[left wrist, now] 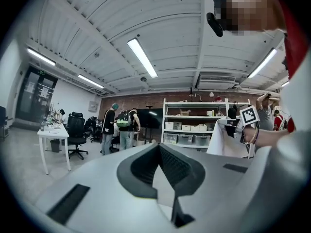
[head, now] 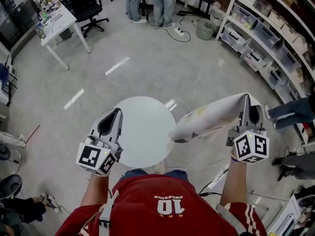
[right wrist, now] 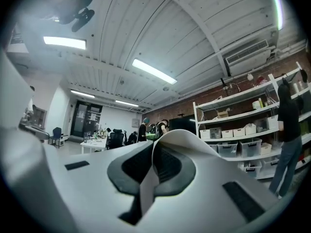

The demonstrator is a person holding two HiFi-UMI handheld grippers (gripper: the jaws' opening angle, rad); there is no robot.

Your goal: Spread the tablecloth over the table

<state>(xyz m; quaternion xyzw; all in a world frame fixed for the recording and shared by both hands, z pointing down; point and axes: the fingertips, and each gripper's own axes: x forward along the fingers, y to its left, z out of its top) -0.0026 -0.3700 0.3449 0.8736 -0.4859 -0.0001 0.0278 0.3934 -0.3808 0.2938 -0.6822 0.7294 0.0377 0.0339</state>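
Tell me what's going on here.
A person stands at a round white table with tongs in each hand. The right tongs are clamped on a bunched white tablecloth, held beside the table's right edge. The left tongs hover over the table, shut and empty. The cloth is not yet spread.

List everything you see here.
table: one, white, round, floor centre
tablecloth: one, white, bunched, in right gripper, at table's right edge
desk: one, white, far left
chair: one, black, by desk
shelves: one run, white, right wall
bucket: one, greenish, by shelves
bystanders: two, jeans, far side
left gripper: one, white, over table's left edge, empty
right gripper: one, white, shut on tablecloth
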